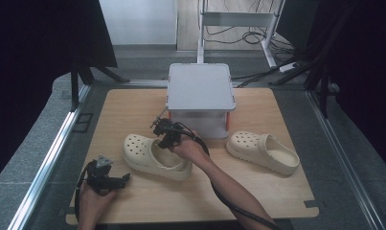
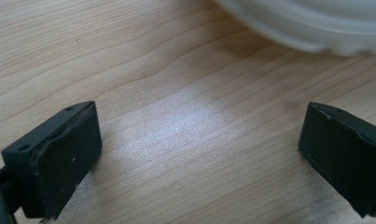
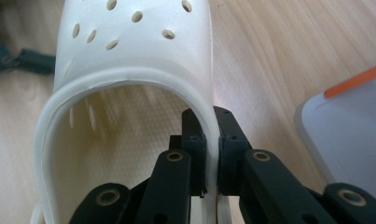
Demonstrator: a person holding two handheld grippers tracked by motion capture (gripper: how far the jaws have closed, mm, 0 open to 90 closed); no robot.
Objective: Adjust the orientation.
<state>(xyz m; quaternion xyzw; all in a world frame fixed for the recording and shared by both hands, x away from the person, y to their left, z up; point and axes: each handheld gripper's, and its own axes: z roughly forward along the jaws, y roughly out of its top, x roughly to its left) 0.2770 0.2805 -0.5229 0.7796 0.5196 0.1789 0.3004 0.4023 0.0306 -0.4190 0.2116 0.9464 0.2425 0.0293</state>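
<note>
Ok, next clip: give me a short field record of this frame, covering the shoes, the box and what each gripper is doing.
surface: wooden table
held shoe: cream clog, left of centre, toe pointing away to the left
grip point: side wall of the clog's opening
right gripper: shut on that wall, one jaw inside the shoe, one outside
second clog: lies free at the right
box: grey lidded, orange latches, behind both shoes
left gripper: open, nothing between its jaws, low over bare wood
</note>
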